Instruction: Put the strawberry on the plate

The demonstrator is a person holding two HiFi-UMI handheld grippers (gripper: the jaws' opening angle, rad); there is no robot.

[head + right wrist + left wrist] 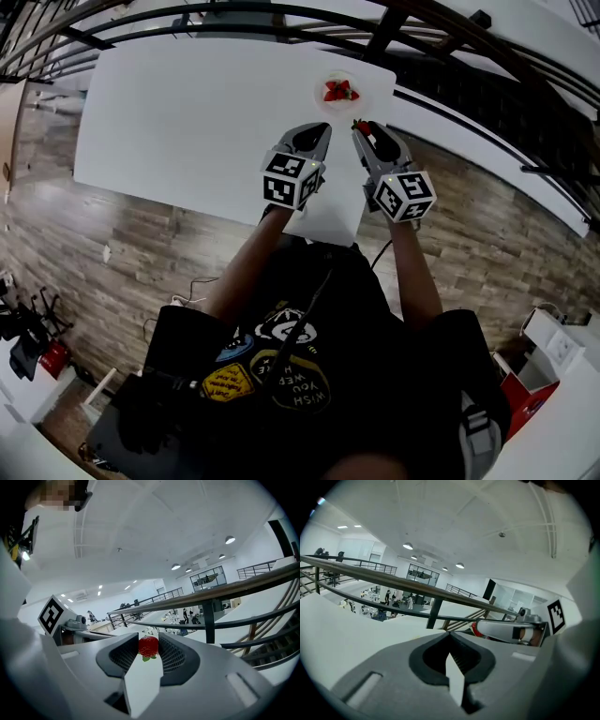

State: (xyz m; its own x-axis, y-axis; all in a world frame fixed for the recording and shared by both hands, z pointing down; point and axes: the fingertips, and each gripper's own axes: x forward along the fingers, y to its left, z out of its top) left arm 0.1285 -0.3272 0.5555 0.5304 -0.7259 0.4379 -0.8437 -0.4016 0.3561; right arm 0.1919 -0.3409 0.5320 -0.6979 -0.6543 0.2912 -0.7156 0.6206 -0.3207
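light: bright, even, from ceiling lights [408,546]; edges: fisheye bend, dark corners; focus: sharp; shadows: faint

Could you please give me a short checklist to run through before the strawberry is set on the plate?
1. Strawberry gripped by the right tongs: ok, the pads press on both its sides.
2. Left tongs out of the way: ok, shut, empty and beside the right ones.
3. Plate in sight: ok, it is at the far right corner of the table.
4. Right tongs over the plate: not ok, they are short of its rim.
5. Free spot on the plate: cannot tell, because red fruit already lies at its middle.
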